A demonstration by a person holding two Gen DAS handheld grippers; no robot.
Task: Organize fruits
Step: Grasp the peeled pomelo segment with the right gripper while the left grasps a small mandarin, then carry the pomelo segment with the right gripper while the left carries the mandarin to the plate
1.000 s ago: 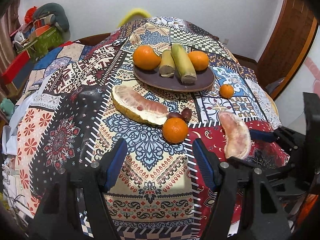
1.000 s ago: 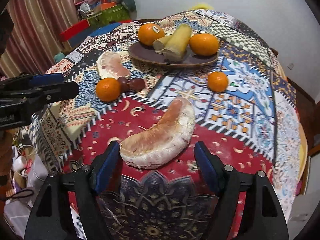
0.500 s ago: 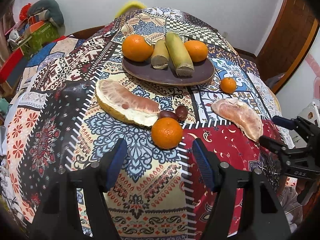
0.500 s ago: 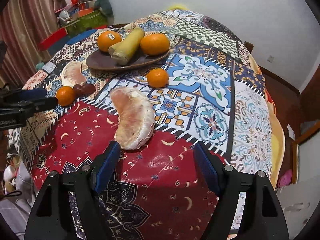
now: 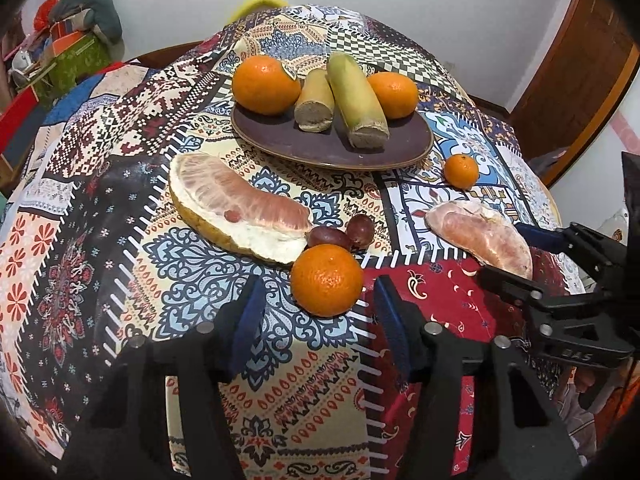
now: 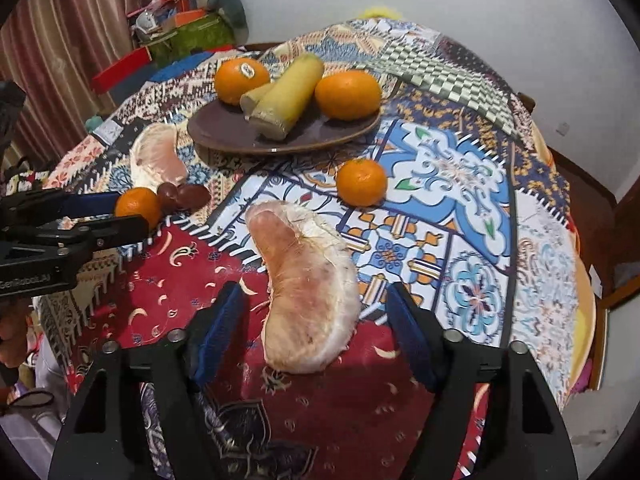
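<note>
A brown plate [image 5: 332, 152] holds two oranges and two pale green stalks. In front lie a pomelo slice in its rind [image 5: 236, 208], two dark grapes [image 5: 344, 234], a tangerine [image 5: 326, 280], a small tangerine [image 5: 461, 171] and a peeled pomelo segment [image 5: 480, 240]. My left gripper [image 5: 316, 312] is open, its fingers either side of the near tangerine. My right gripper [image 6: 316, 328] is open around the near end of the peeled segment [image 6: 308, 288], which lies on the cloth. The plate [image 6: 240, 132] and small tangerine [image 6: 361, 182] show beyond.
The round table wears a patchwork cloth [image 5: 120, 184] that falls away at the edges. Boxes and a stuffed toy [image 5: 68, 36] stand at the back left. A wooden door [image 5: 572, 80] is at the right. A curtain [image 6: 60, 60] hangs at the left.
My left gripper has moved forward so the near tangerine sits between its fingers. My right gripper has closed in on the peeled segment, which now lies between its fingers.
</note>
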